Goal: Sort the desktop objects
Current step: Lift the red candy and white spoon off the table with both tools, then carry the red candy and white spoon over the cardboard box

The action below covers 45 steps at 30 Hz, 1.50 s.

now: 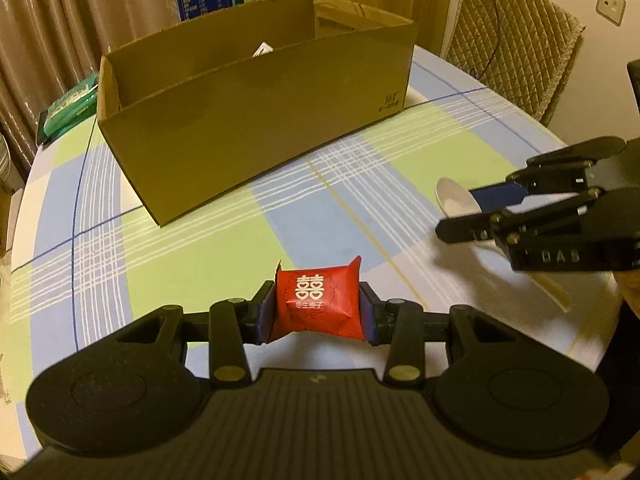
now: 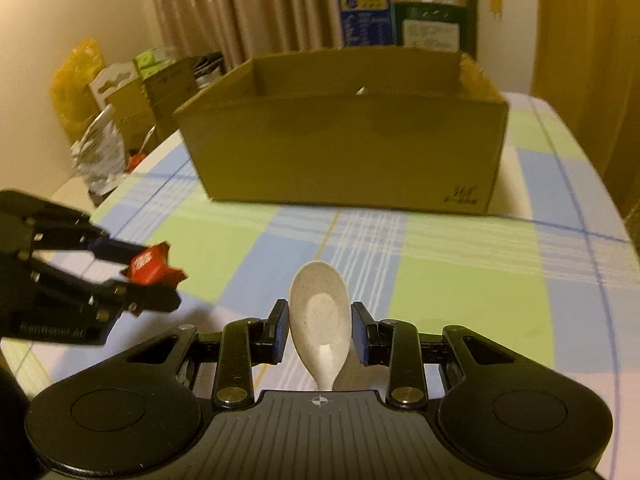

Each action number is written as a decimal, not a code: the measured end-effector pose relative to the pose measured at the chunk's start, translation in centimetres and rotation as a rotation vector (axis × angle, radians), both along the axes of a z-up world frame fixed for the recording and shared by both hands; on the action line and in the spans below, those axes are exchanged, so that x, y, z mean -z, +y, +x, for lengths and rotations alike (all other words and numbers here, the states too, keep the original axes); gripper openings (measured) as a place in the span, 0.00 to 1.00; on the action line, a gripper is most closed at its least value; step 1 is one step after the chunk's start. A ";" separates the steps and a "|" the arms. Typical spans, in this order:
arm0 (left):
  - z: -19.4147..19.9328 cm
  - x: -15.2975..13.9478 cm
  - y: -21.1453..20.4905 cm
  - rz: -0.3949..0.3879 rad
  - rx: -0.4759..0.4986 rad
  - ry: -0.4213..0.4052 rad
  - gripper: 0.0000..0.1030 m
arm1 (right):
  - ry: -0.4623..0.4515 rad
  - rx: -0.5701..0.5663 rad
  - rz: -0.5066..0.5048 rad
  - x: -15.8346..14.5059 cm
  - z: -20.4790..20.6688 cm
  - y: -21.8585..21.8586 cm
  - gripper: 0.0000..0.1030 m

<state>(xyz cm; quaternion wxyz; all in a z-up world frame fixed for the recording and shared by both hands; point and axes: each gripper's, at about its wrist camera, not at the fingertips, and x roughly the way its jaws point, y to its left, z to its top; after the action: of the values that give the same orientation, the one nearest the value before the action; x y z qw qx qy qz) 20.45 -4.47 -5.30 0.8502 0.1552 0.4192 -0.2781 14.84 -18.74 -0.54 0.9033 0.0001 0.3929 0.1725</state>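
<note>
I hold a red candy packet [image 1: 318, 305] pinched in the left gripper [image 1: 318, 314] above the table [image 1: 208, 248]: light, crushable. Right gripper [image 2: 320, 332] pinches the spoon [image 2: 320, 316] at its bowl; stiff, slippery. Box [image 2: 344, 136] ahead.

Home dining room: checked tablecloth [image 1: 192, 248], padded chair [image 1: 516, 40], curtains [image 2: 240, 4].

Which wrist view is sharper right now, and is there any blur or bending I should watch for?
Left wrist view: sharper, red packet print readable, right gripper slightly smeared. Right wrist view: motion-blurred, cardboard box soft, spoon clear. Both warm, dim, fisheye-curved table edges.
</note>
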 end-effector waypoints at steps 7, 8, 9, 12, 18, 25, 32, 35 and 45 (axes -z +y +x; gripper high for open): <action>-0.8 -2.7 -0.4 -0.007 -0.006 -0.037 0.36 | -0.034 0.041 0.012 -3.0 0.2 -0.4 0.29; -0.9 -3.0 -0.5 -0.006 -0.007 -0.044 0.36 | -0.040 0.045 0.012 -3.5 0.1 -0.4 0.29; -1.0 -3.4 -0.5 -0.005 -0.008 -0.050 0.36 | -0.045 0.047 0.014 -3.8 0.1 -0.4 0.29; -1.4 -4.5 -0.5 -0.006 -0.012 -0.068 0.36 | -0.058 0.050 0.017 -4.7 -0.2 -0.5 0.29; -2.4 -6.3 -0.7 -0.005 -0.017 -0.094 0.36 | -0.081 0.060 0.020 -6.3 -0.8 -1.1 0.29; -2.8 -7.9 -1.3 -0.010 -0.031 -0.107 0.36 | -0.101 0.082 0.021 -7.8 -1.2 -2.0 0.29; -3.1 -8.9 -1.9 -0.011 -0.027 -0.121 0.36 | -0.111 0.097 0.026 -9.0 -1.3 -2.8 0.29; -3.0 -9.2 -2.1 -0.014 -0.027 -0.122 0.36 | -0.116 0.099 0.024 -9.3 -1.3 -3.0 0.29; -2.5 -9.7 -2.4 -0.023 -0.025 -0.128 0.36 | -0.126 0.092 0.017 -10.2 -0.5 -3.0 0.29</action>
<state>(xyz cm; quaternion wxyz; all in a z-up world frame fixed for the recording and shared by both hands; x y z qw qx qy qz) 17.95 -6.89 4.41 0.8804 0.1574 0.3628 -0.2619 14.30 -21.71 9.62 0.9331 0.0149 0.3336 0.1336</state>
